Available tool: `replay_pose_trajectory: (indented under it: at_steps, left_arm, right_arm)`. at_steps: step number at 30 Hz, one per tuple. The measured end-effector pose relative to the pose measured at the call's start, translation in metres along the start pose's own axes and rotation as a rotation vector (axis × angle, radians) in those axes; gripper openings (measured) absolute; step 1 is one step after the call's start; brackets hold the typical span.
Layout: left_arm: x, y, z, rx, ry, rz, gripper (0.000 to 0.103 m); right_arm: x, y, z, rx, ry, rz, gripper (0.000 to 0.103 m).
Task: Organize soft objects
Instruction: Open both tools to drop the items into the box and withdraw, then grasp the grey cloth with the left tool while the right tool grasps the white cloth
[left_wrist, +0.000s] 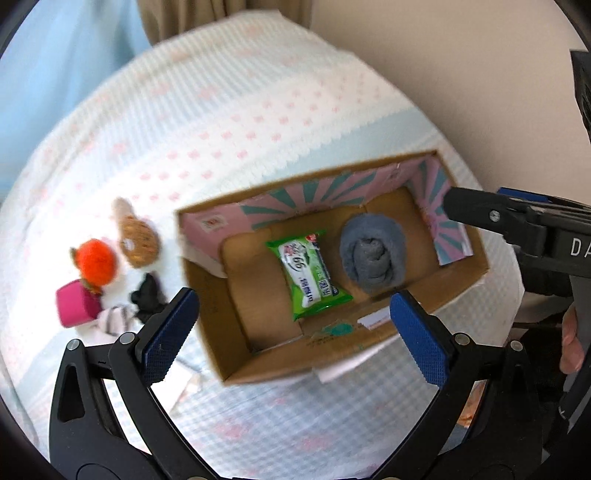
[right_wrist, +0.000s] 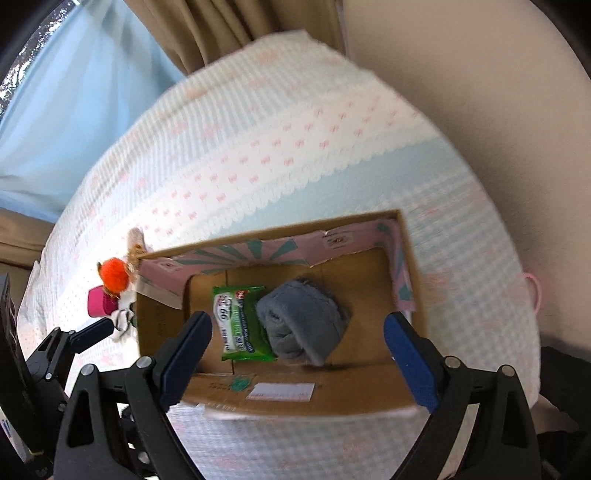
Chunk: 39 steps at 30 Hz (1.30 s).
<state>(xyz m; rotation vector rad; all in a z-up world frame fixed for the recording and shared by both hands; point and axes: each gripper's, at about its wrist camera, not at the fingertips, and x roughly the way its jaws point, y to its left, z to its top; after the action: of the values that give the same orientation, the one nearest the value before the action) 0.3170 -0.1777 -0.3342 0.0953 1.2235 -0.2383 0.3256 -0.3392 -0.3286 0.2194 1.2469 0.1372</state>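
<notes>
Cardboard box (left_wrist: 373, 334) sits open on the bed (left_wrist: 229, 122), and I see it from above through both wrist cameras. Its inner flaps are printed pink with teal rays. On the box floor lie two things: a green wipes pack (left_wrist: 308, 275) and a rolled grey towel (left_wrist: 373, 254). In the left view there is a gap between them; in the right view the towel (right_wrist: 303, 325) overlaps the edge of the pack (right_wrist: 242, 325).

My left claw (left_wrist: 295, 332) is spread wide and holds nothing, its blue pads on either side of the near box wall, above it. My right claw (right_wrist: 297, 358) is likewise wide and bare, hanging over the box (right_wrist: 295, 402) with the towel and pack showing between its fingers. From the left camera I also see a right claw finger (left_wrist: 476, 212) at the box's far right end.

Outside the box, on the bed to its left, a small heap of soft things waits: an orange plush (left_wrist: 96, 264), a tan knitted toy (left_wrist: 138, 243), a pink block (left_wrist: 75, 308), a black cloth (left_wrist: 147, 295) and a striped cloth (left_wrist: 114, 319). They lie close together, some touching. The picture is blurred, so finer detail escapes me.

Blue curtain (right_wrist: 74, 110) hangs beyond the bed.
</notes>
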Motion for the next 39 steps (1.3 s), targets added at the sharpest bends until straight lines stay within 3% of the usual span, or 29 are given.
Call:
replay_pose_trajectory:
  at_steps: [9,15,20,31,39]
  left_arm:
    - [-0.107,0.041,-0.036,-0.072,-0.163,-0.005,0.102]
    - [-0.174,0.085,-0.077,-0.093,-0.288,0.050,0.102]
    - [-0.211,0.128,-0.113,-0.130,-0.343,0.063,0.102]
    - [-0.234,0.227,-0.184,-0.178,-0.342,0.055,0.102]
    - [-0.206,0.275,-0.193,-0.155,-0.324,-0.002,0.102]
  right_arm:
    - [-0.108,0.050,-0.036,-0.072,-0.197,-0.071,0.093]
    - [-0.148,0.098,-0.073,-0.076,-0.291,-0.044,0.093]
    - [-0.162,0.149,-0.105,-0.098,-0.334,-0.023,0.093]
    - [-0.160,0.237,-0.163,-0.082,-0.403,-0.018,0.093]
    - [-0.124,0.281,-0.180,-0.094,-0.396,-0.011,0.093]
